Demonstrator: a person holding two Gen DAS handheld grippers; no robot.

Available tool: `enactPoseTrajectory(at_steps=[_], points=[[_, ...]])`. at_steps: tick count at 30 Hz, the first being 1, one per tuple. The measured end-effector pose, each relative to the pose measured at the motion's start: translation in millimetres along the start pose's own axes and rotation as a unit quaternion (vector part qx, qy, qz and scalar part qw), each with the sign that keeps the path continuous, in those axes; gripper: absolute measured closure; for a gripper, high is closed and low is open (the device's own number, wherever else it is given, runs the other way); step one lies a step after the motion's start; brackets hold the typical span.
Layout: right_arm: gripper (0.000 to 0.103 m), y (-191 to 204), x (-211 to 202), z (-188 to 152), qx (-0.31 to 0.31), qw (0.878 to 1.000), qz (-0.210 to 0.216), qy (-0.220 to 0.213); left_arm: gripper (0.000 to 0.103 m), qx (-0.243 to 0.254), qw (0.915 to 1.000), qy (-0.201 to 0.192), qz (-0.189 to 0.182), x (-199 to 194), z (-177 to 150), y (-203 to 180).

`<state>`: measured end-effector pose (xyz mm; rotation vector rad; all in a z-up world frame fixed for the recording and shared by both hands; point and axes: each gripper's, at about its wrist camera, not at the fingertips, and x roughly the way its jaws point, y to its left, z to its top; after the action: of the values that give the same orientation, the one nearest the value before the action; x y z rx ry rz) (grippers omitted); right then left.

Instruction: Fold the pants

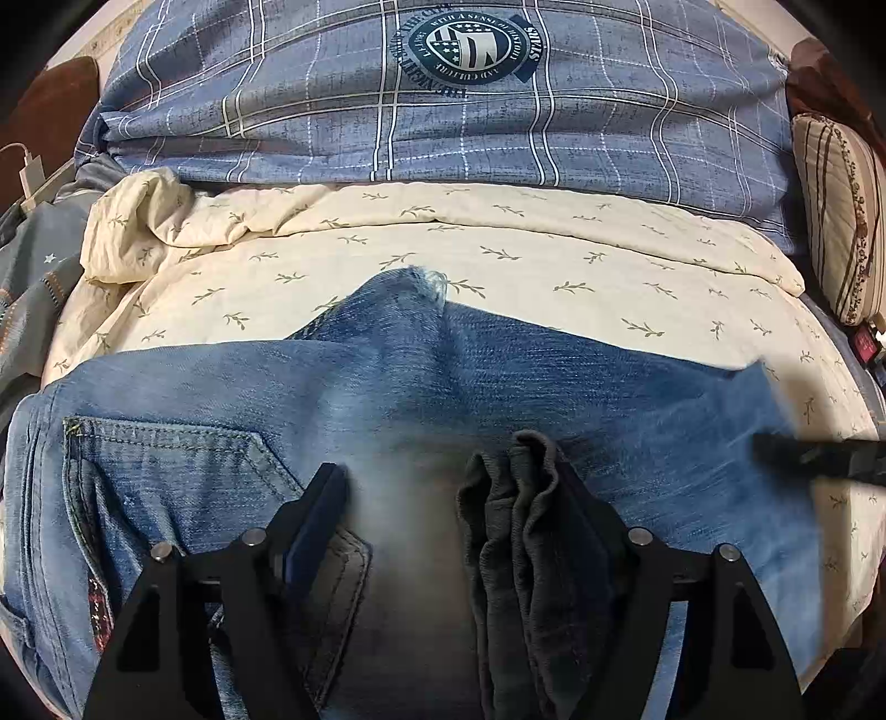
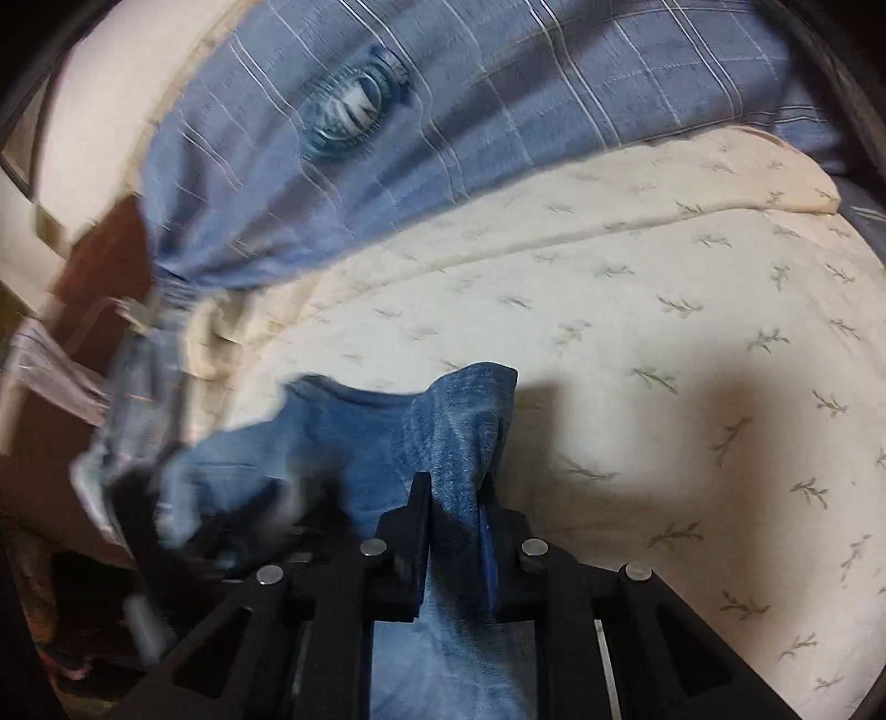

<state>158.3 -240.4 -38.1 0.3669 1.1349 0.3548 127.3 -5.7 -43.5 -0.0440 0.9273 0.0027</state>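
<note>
Jeans lying crosswise, left claw spread, right claw pinching denim

One pair of jeans, two grippers, one quilt, one pillow

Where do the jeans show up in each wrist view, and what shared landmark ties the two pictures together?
Left wrist view: the jeans spread across the lower half, back pocket at lower left, under the open left gripper.
Right wrist view: the jeans sit at lower centre-left, a bunched fold pinched in the right gripper.
Shared landmark: the round emblem on the blue plaid cover, above the cream leaf-print quilt.
</note>
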Motion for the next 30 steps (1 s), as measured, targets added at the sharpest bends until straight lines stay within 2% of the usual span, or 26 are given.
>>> enactPoseTrajectory(at_steps=[1,3,5,7,10,12,13,15,16,18,21,22,23,25,26,28,30], points=[[0.085,-15,11,-4,0.033,0.999,0.011,0.005,0.026,0.001,1.0,-0.002,0.0,0,0,0],[0.08,-19,1,-7,0.046,0.998,0.038,-0.01,0.025,0.002,1.0,-0.001,-0.002,0,0,1],[0.073,-16,-12,-10,0.031,0.999,0.025,-0.01,0.026,0.0,1.0,-0.001,-0.002,0,0,1],[0.073,-11,-33,-16,0.016,0.999,0.02,-0.031,0.026,0.0,1.0,-0.001,0.0,0,0,0],[0.071,-5,-58,-30,0.013,0.997,0.06,-0.05,0.026,-0.001,1.0,-0.001,0.0,0,0,0],[0.07,1,-59,-43,0.006,0.996,0.082,-0.041,0.026,0.0,1.0,-0.002,0.001,-1,0,0],[0.068,0,-51,-52,0.005,0.996,0.088,-0.021,0.025,0.0,1.0,-0.003,0.002,-1,-1,-1],[0.065,-11,-18,-66,0.016,0.997,0.063,0.039,0.025,0.0,1.0,-0.002,0.002,-1,-1,-1],[0.069,-22,-13,-70,0.037,0.995,0.084,0.028,0.025,0.0,1.0,-0.004,0.001,-1,-1,0],[0.068,-25,-24,-67,0.066,0.993,0.094,0.032,0.025,0.001,1.0,-0.006,0.001,-2,-2,-1],[0.065,-5,-53,-66,0.017,0.995,0.099,-0.003,0.025,-0.001,1.0,-0.004,-0.002,-2,-1,-1],[0.051,0,-56,-68,0.0,0.995,0.103,-0.008,0.025,0.0,1.0,-0.004,-0.001,-2,-1,-1],[0.027,-3,-50,-70,-0.003,0.996,0.087,-0.008,0.025,0.0,1.0,-0.004,-0.001,-2,-1,-1],[0.022,-17,-24,-79,0.008,0.998,0.052,0.025,0.024,0.0,1.0,-0.005,-0.005,-3,-1,-2],[0.022,-15,-32,-82,0.0,0.999,0.052,-0.007,0.024,-0.001,0.9999,-0.006,-0.009,-5,-1,-1],[0.022,-2,-38,-77,-0.004,0.999,0.041,0.007,0.025,-0.012,0.9992,-0.011,-0.035,-10,-1,4],[0.022,6,-52,-81,-0.016,0.999,0.038,-0.011,0.025,-0.027,0.9976,-0.027,-0.058,-19,-1,10]])
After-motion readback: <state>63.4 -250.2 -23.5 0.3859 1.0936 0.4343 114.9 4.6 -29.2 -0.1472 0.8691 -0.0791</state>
